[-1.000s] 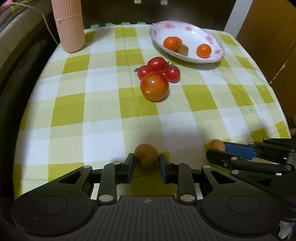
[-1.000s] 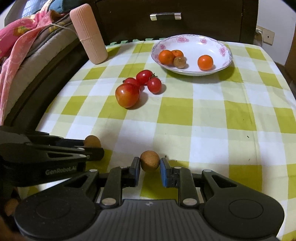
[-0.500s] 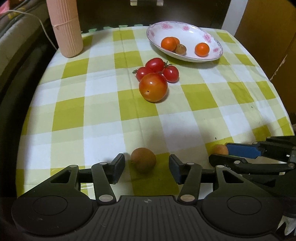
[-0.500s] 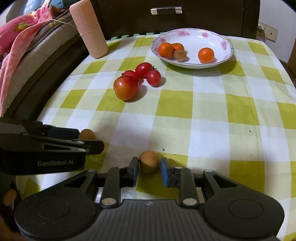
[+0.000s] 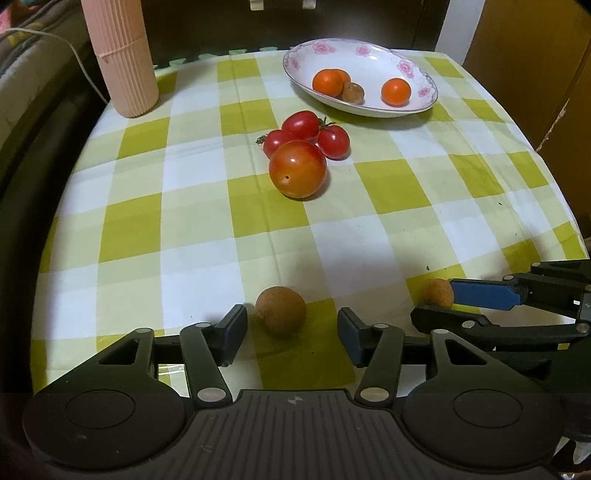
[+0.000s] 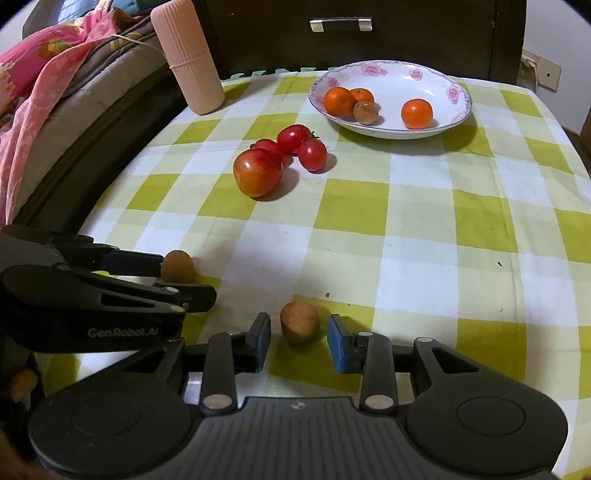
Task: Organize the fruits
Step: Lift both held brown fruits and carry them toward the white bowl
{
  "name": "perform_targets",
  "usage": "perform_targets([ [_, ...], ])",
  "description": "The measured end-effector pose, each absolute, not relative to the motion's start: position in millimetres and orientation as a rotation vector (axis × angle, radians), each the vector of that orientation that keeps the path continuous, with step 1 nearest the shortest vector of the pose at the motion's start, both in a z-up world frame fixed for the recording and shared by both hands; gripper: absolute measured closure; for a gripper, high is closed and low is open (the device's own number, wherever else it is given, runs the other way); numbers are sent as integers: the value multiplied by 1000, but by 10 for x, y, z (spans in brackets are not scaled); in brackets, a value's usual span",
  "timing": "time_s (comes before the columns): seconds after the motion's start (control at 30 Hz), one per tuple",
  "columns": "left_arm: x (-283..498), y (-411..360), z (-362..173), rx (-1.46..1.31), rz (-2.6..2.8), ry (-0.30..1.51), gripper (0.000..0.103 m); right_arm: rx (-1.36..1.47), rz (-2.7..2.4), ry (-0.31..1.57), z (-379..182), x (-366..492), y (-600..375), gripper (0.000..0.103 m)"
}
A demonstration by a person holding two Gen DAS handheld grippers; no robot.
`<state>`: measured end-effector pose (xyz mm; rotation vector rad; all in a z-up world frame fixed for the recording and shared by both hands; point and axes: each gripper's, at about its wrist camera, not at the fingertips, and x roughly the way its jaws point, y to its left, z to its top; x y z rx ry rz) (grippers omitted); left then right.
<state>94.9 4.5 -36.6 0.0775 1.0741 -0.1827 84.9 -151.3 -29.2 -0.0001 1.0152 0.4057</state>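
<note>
A brown round fruit (image 5: 281,310) lies on the checked cloth between the jaws of my left gripper (image 5: 291,334). The jaws are closing, with a gap on each side of the fruit. A smaller brown fruit (image 6: 299,321) lies between the jaws of my right gripper (image 6: 299,342), which are opening and do not touch it. Across the table, the flowered plate (image 5: 360,42) holds small oranges (image 5: 327,83) and one brown fruit (image 5: 352,92). A large tomato (image 5: 297,168) and three cherry tomatoes (image 5: 301,125) sit mid-table.
A ribbed pink cylinder (image 5: 120,55) stands at the back left corner. A bed with pink bedding (image 6: 37,74) runs along the left edge. Dark furniture (image 6: 340,33) stands behind the table. The two grippers sit side by side at the near edge.
Both grippers have let go of their brown fruits, which now lie on the cloth. The left jaws spread wide, then narrowed a little. The right jaws have spread apart.
</note>
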Motion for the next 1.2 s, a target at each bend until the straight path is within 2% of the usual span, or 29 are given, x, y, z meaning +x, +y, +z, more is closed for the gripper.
perform_targets([
  [0.13, 941, 52, -354, 74, -179, 1067, 60, -29, 399, 1016, -289, 839, -1475, 72],
  [0.2, 942, 56, -354, 75, -175, 1068, 66, -50, 394, 1015, -279, 835, -1453, 81],
  [0.23, 944, 59, -351, 72, -176, 1069, 66, -57, 392, 1015, -276, 835, -1447, 81],
  [0.7, 962, 51, -317, 64, -186, 1054, 67, -32, 379, 996, -194, 864, -1466, 81],
  [0.93, 1027, 27, -358, 52, -185, 1049, 62, -22, 374, 1010, -230, 885, -1476, 81],
  [1.2, 1027, -1, -372, 83, -178, 1042, 65, -4, 368, 1017, -241, 911, -1501, 81],
])
